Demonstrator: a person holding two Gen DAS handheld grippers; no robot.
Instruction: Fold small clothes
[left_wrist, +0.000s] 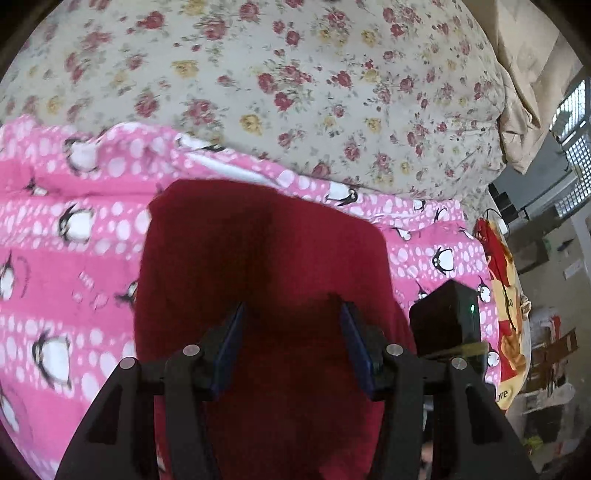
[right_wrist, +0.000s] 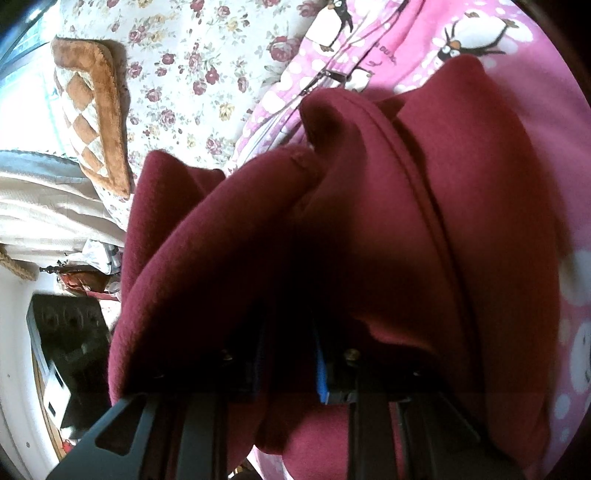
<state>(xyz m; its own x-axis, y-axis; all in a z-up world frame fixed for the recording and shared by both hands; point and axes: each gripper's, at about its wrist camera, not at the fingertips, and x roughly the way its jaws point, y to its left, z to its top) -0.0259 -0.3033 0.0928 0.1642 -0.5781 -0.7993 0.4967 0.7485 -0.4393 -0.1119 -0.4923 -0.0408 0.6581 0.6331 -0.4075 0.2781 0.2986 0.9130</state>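
Fleece fills my right view: the maroon garment (right_wrist: 369, 221) is bunched over my right gripper (right_wrist: 291, 354), whose fingers sit close together, pinching the cloth between them. On my left view, the left gripper (left_wrist: 291, 314) stands partly spread above the same garment (left_wrist: 258, 258); I cannot tell whether its blue pads (left_wrist: 231, 343) press anything. The garment lies on a pink penguin blanket (left_wrist: 74, 240). Beyond, toward twelve o'clock, a floral bedsheet (left_wrist: 295, 74) covers the bed. A black box (left_wrist: 447, 317) sits at three o'clock.

Only "ove" reads, on the yellow-and-red cloth (left_wrist: 508, 394) at right.
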